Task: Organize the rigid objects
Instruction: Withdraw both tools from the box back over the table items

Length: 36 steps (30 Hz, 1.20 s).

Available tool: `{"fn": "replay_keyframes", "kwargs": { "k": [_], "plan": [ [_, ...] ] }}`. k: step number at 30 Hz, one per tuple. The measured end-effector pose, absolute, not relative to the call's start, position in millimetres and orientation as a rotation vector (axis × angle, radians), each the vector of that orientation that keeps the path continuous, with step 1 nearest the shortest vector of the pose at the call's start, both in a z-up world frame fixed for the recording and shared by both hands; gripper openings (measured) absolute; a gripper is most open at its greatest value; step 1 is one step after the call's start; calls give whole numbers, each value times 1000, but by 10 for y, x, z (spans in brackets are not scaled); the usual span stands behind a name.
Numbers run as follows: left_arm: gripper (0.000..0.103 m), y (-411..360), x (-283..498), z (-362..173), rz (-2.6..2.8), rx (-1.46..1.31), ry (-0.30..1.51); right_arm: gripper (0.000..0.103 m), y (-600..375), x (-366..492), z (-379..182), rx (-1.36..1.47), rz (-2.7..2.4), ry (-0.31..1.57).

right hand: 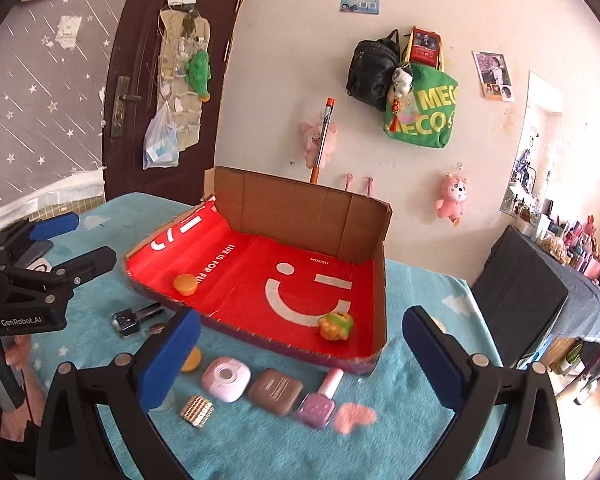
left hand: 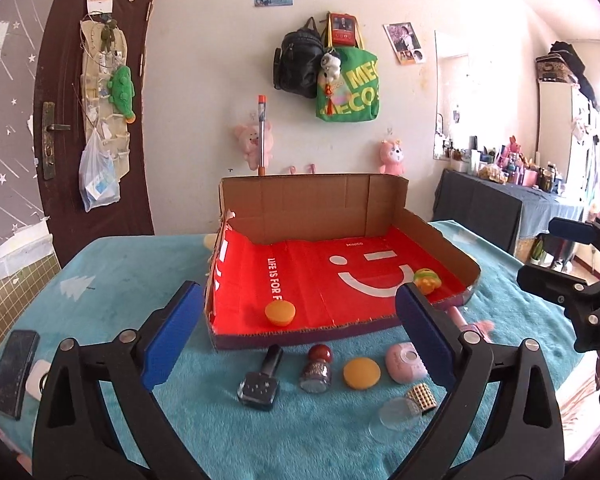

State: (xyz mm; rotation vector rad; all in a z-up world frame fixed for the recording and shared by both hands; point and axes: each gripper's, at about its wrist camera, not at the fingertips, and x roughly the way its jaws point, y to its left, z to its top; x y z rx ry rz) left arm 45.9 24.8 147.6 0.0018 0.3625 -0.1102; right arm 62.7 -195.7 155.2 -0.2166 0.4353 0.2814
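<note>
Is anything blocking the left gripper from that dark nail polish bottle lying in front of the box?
Nothing visible does. The left gripper hangs open above the blue cloth, and the dark nail polish bottle lies in the open, apart from the glitter bottle beside it.

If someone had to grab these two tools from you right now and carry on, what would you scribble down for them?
Left hand-held gripper: open, holding nothing. Right hand-held gripper: open, holding nothing.
Cardboard tray sits on the blue blanket.
Done: orange cap and small green-and-yellow toy lie inside the tray.
Left, all on the blanket in front of the tray: black nail polish, glitter bottle, second orange cap, pink round case, brown case, purple nail polish, gold studded piece, clear lid.
</note>
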Motion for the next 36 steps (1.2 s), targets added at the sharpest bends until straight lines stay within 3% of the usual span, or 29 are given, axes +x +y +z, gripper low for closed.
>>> {"fn": "replay_keyframes", "kwargs": {
  "k": [12,19,36],
  "plan": [
    [98,100,100,882,-89,-21,369,103,-2118,118,908,-61,241,365],
    [98,83,71,482,-77,-24,427,103,-2203,138,372,17,221,421],
    [98,6,90,251,-64,-29,458,103,-2238,188,-59,53,189,472]
  ]
}}
